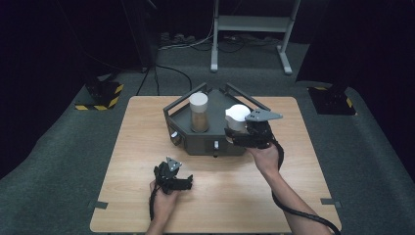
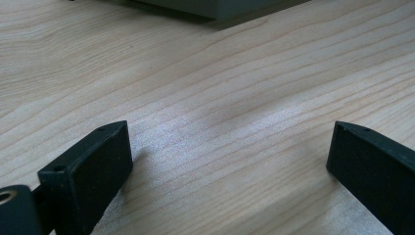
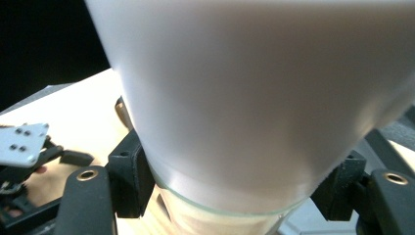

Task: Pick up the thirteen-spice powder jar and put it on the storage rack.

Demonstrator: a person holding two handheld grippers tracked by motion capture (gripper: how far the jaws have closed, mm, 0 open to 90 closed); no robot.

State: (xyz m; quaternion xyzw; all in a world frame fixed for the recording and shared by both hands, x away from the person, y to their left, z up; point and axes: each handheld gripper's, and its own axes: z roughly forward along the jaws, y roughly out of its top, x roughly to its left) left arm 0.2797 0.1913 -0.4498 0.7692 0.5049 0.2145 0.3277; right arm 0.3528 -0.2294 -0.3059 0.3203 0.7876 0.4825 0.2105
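Dark floor surrounds a wooden table carrying one grey tray. Two white-capped jars stand in the tray: one at its left, one at its right, clamped by the right gripper. The left gripper rests wide, empty, before the tray. Gripped just under its cap, the jar could probably tip or slip.

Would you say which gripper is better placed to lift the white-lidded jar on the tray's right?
Right. The right gripper already has its jaws around that jar; the left gripper rests open on the table.
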